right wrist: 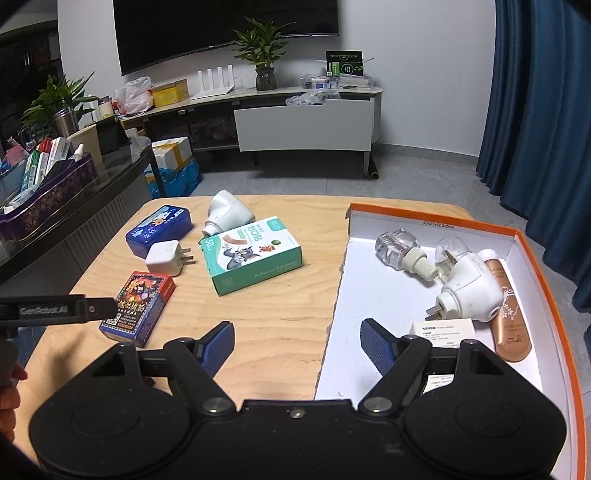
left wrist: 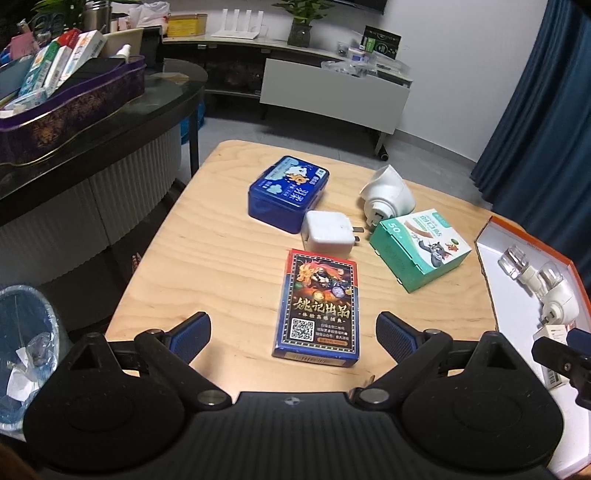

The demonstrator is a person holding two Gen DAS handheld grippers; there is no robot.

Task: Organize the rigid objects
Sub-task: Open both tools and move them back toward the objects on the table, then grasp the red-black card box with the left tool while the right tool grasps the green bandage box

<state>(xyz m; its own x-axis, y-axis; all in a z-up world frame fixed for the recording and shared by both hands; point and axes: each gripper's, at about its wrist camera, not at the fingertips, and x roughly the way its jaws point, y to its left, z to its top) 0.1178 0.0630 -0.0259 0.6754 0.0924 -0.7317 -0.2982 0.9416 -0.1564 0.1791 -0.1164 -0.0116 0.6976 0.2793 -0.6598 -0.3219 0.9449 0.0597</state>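
Both fisheye views show a dim indoor room under cool, bluish light, with colours a little washed and grainy. The wooden table (left wrist: 229, 258) ahead of each gripper is evenly lit, and the things on it cast only soft, faint shadows. In the right wrist view the white inside of the box (right wrist: 369, 295), ahead and to the right of the gripper, is the brightest patch, near glare along its far wall. The TV (right wrist: 221, 29) far ahead is plain black. Straight lines bow outward toward the picture edges, and the corners darken to black. Focus is fairly sharp centrally, softer at the rims.
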